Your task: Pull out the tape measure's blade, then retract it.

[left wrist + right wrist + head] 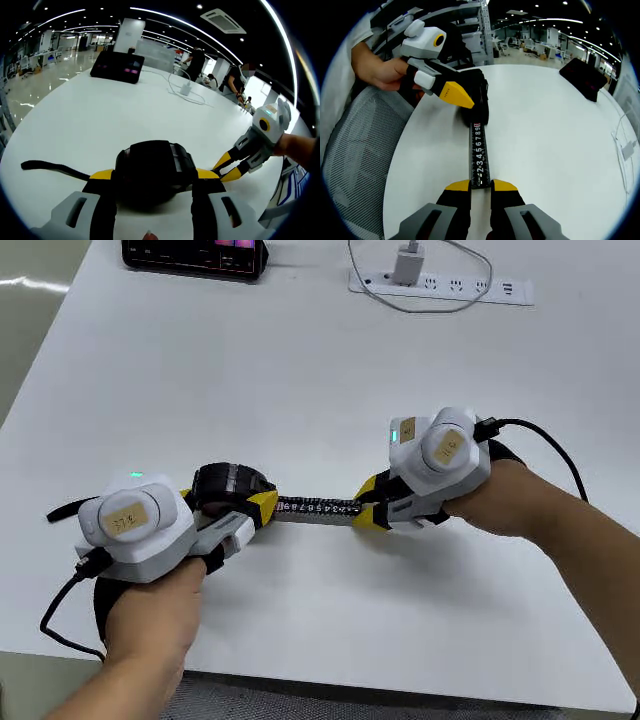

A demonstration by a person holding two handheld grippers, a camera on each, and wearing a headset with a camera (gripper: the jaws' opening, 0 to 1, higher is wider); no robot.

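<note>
the tape measure (230, 483) is lying on the table (300, 370), near its front edge. the left gripper (155, 175) is clamping the case (480, 97), likely hard and best held by its sides. the right gripper (481, 186) is pinching the tip of the blade (478, 150), probably thin, springy and apt to snap back.

Your tape measure (228, 485) on the table (300, 370)
Its blade (318, 507) runs right, from your left gripper (155, 175) to your right gripper (481, 186).

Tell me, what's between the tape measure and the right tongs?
Its numbered blade, pinched by the right tongs, clearest in the right gripper view.
</note>
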